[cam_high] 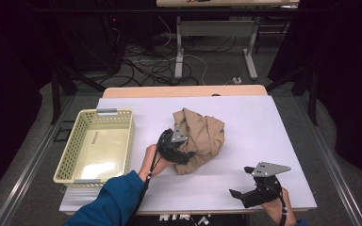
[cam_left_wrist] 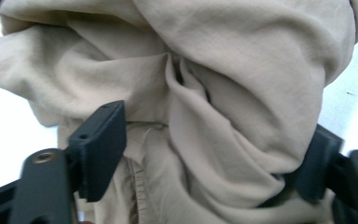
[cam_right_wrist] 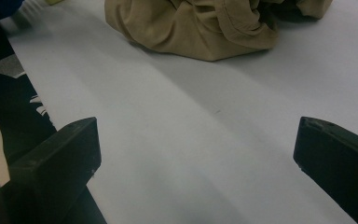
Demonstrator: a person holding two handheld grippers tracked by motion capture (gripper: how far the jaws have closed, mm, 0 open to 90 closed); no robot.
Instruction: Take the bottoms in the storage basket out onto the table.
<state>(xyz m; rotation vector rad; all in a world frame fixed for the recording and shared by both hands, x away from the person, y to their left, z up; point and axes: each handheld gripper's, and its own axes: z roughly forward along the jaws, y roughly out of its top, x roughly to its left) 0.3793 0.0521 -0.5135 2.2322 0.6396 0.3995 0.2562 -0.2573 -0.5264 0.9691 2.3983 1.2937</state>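
A crumpled tan cloth (cam_high: 200,136) lies in a heap near the middle of the white table (cam_high: 264,127). My left gripper (cam_high: 185,149) is pushed into the heap's near left side. In the left gripper view its jaws stand wide apart with a thick fold of the cloth (cam_left_wrist: 242,93) bunched between them, so the gripper (cam_left_wrist: 209,140) is open around the fabric. My right gripper (cam_high: 235,194) rests low at the table's front right, apart from the cloth. It (cam_right_wrist: 196,140) is open over bare tabletop, and the cloth (cam_right_wrist: 200,28) lies farther ahead.
A pale yellow perforated basket (cam_high: 129,136) stands at the table's left edge, beside the left hand. A blue sleeve (cam_high: 111,200) comes in from the front. Behind the table are desk legs (cam_high: 179,52) and cables on the floor.
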